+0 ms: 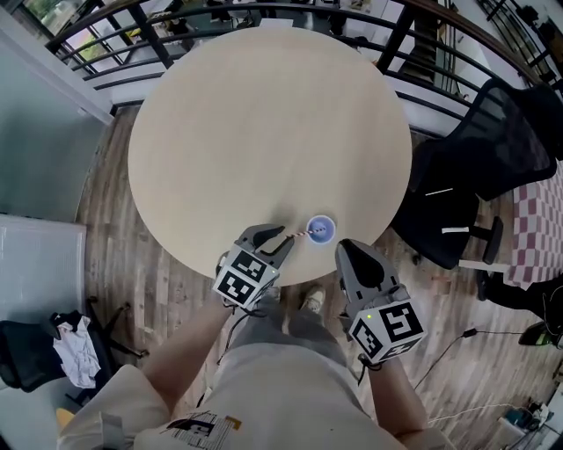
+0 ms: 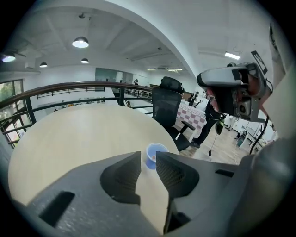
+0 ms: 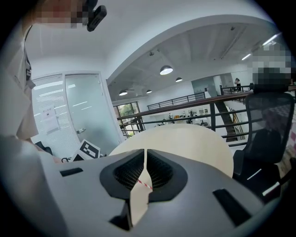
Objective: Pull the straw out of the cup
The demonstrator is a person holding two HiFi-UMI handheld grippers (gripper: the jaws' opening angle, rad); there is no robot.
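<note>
A small blue cup (image 1: 321,228) stands near the table's front edge. A red-and-white striped straw (image 1: 300,235) leans out of it toward my left gripper (image 1: 283,239). That gripper is open, its fingers apart just left of the cup, with the straw's free end at their mouth. In the left gripper view the cup (image 2: 156,152) shows through the gap of the left gripper (image 2: 148,159). My right gripper (image 1: 346,247) hovers at the table edge right of the cup, shut. In the right gripper view a bit of straw (image 3: 144,184) shows through the slit below the right gripper (image 3: 146,152).
The round beige table (image 1: 264,123) is bare apart from the cup. A black office chair (image 1: 475,176) stands to its right, a dark railing (image 1: 264,13) runs behind it, and wooden floor surrounds it.
</note>
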